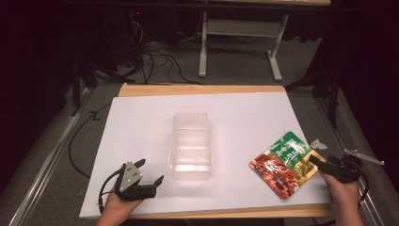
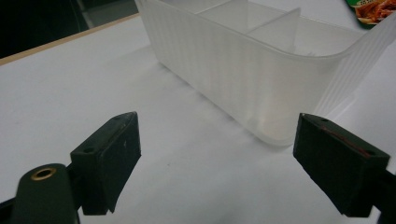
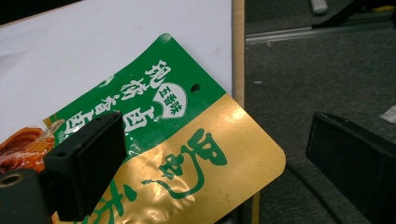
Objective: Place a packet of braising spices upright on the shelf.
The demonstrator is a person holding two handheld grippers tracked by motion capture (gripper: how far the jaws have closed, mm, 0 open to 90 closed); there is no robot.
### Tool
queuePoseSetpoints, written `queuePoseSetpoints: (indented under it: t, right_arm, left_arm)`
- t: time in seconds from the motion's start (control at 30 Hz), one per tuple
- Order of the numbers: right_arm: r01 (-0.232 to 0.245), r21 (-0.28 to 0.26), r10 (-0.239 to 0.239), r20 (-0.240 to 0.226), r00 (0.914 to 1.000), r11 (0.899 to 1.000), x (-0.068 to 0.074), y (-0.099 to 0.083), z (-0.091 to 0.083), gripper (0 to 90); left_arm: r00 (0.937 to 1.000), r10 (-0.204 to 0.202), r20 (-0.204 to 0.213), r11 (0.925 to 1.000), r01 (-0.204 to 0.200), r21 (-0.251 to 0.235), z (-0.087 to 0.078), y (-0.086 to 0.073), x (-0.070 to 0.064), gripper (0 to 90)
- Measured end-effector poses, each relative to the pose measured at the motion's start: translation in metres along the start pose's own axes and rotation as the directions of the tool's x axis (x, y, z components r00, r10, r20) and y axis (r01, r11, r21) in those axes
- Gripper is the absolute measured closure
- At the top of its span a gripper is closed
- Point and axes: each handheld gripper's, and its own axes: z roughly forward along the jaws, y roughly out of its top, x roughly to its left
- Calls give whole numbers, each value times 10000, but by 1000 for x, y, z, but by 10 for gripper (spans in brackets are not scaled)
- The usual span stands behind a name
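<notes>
A clear plastic container (image 1: pixel 190 146) with dividers stands in the middle of the white table top (image 1: pixel 141 122). A green, gold and red food pouch (image 1: pixel 284 165) lies flat near the table's right edge, its gold corner overhanging the edge. My left gripper (image 1: pixel 151 172) is open near the front left, pointing at the container (image 2: pixel 243 70) with nothing between its jaws. My right gripper (image 1: pixel 316 162) is open at the pouch's gold end. In the right gripper view one jaw hangs over the pouch (image 3: pixel 187 140) and the other is out past the table edge; the right gripper (image 3: pixel 219 158) holds nothing.
The wooden table edge (image 3: pixel 238 56) runs just past the pouch, with grey floor beyond. A small white scrap (image 1: pixel 318 143) lies off the right edge. A white desk frame (image 1: pixel 237 42) and cables (image 1: pixel 160 61) are behind the table.
</notes>
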Motion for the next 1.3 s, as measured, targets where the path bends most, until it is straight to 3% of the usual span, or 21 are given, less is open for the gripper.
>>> queuePoseSetpoints:
  t: [0.1,0.4,0.57,0.73,0.93,1.3]
  right_arm:
    - [-281,196,285,-188,9994,9994,-2,1,2,80]
    - [-52,390,76,-614,9981,9992,-2,1,4,155]
    - [-69,191,83,-740,9972,9998,1,2,2,163]
    - [104,-79,-113,-1235,9923,9999,11,4,0,215]
    - [351,139,-324,-1588,9868,9993,20,4,4,222]
    - [-15,639,116,-1584,9873,9980,19,1,12,205]
  left_arm:
    - [10000,13,-3,10000,-13,13,0,0,0,154]
    - [10000,37,-20,10000,-37,6,0,0,0,155]
    - [10000,41,-29,10000,-41,-2,0,0,0,154]
    - [10000,44,-25,10000,-44,-9,-1,0,0,154]
    - [10000,56,-14,10000,-56,-5,-1,0,0,155]
    - [10000,84,23,10000,-84,44,1,0,-1,154]
